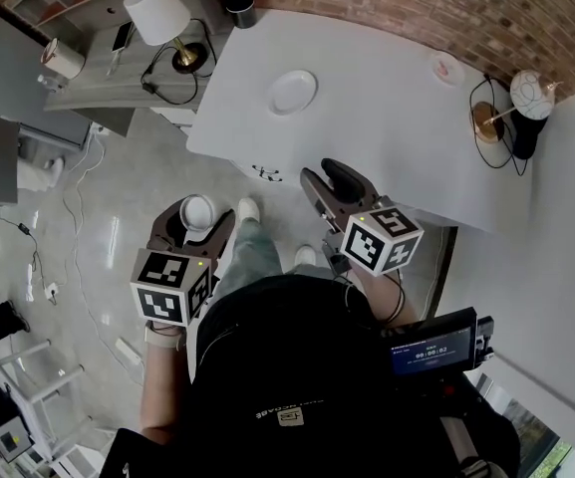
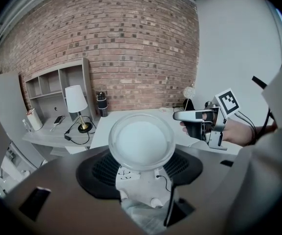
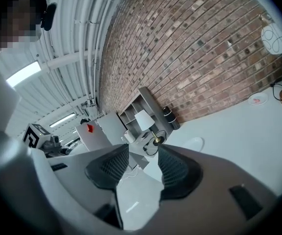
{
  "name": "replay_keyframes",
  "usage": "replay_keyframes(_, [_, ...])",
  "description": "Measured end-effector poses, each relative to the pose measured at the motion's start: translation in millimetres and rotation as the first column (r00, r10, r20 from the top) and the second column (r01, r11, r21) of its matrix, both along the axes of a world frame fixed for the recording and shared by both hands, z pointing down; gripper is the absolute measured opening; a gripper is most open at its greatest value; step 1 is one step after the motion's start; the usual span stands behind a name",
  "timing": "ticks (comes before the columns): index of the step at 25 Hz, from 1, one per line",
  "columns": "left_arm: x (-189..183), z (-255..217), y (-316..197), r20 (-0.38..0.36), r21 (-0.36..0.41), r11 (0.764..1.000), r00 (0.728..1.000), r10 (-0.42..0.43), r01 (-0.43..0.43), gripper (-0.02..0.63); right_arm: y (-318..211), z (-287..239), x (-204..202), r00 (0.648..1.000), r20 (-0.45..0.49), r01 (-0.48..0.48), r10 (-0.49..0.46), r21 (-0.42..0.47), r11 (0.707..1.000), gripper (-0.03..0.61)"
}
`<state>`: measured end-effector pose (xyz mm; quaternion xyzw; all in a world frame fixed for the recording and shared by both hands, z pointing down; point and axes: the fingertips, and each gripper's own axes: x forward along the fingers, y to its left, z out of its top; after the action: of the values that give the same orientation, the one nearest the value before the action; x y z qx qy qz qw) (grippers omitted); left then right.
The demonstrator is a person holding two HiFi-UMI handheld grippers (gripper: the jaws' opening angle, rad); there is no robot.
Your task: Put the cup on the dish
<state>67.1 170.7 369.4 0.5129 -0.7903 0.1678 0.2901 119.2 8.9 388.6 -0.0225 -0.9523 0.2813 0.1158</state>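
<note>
While my left gripper (image 1: 199, 215) is holding the cup (image 2: 141, 140) across its walls, lower left, I am judging it light, slick and breakable.

The head view sits high up and looks almost straight down. It sees the left tongs (image 1: 195, 208) and the right tongs (image 1: 331, 175) close below, then the floor (image 1: 118, 217) and the white bench (image 1: 387, 118) farther off. The left gripper view rides on the left tongs and looks along them at the brick wall (image 2: 121, 48), with the cup (image 2: 141, 140) very near. The right gripper view is tipped sideways and faces the same wall. All three views share the bench and the white lamp (image 1: 157, 13). The head view and the right gripper view both show the dish (image 1: 293, 93).
</note>
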Motion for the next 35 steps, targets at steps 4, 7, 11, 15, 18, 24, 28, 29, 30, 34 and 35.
replay_keyframes(4, [-11, 5, -6, -0.013, 0.006, 1.000, 1.000, 0.025, -0.025, 0.262, -4, 4, -6, 1.000, -0.019, -0.021, 0.021, 0.007, 1.000, 0.189])
replay_keyframes(7, [-24, 6, -12, -0.020, 0.013, 0.999, 0.999, 0.037, -0.037, 0.262, -7, 3, -16, 0.999, -0.030, -0.026, 0.027, 0.021, 0.999, 0.189])
replay_keyframes(11, [-45, 12, -16, -0.035, 0.014, 0.999, 0.998, 0.051, -0.051, 0.262, -12, 5, -33, 0.998, -0.044, -0.046, 0.047, 0.024, 0.999, 0.189])
replay_keyframes(15, [-68, 17, -21, -0.052, 0.005, 0.997, 0.996, 0.077, -0.076, 0.262, -16, 4, -52, 0.996, -0.060, -0.070, 0.072, 0.029, 0.997, 0.189])
replay_keyframes(18, [-85, 18, -29, -0.062, 0.007, 0.995, 0.993, 0.096, -0.096, 0.262, -22, 4, -65, 0.993, -0.071, -0.090, 0.092, 0.030, 0.996, 0.189])
replay_keyframes(24, [-118, 19, -49, -0.070, 0.004, 0.991, 0.988, 0.136, -0.136, 0.262, -35, 7, -91, 0.988, -0.089, -0.121, 0.123, 0.024, 0.992, 0.189])
replay_keyframes(28, [-138, 23, -62, -0.085, 0.002, 0.987, 0.983, 0.161, -0.162, 0.262, -44, 9, -107, 0.985, -0.102, -0.140, 0.143, 0.029, 0.990, 0.189])
replay_keyframes(29, [-143, 24, -65, -0.088, 0.001, 0.986, 0.982, 0.167, -0.168, 0.262, -47, 9, -111, 0.983, -0.104, -0.147, 0.149, 0.030, 0.989, 0.189])
replay_keyframes(30, [-149, 26, -67, -0.090, 0.001, 0.985, 0.981, 0.173, -0.174, 0.262, -50, 9, -115, 0.982, -0.106, -0.155, 0.158, 0.030, 0.987, 0.189])
replay_keyframes(34, [-169, 28, -79, -0.098, 0.006, 0.979, 0.974, 0.204, -0.204, 0.262, -64, 9, -126, 0.972, -0.112, -0.207, 0.208, 0.022, 0.978, 0.189])
replay_keyframes(35, [-174, 28, -82, -0.099, 0.009, 0.977, 0.972, 0.215, -0.215, 0.262, -66, 9, -129, 0.969, -0.115, -0.217, 0.218, 0.025, 0.976, 0.189])
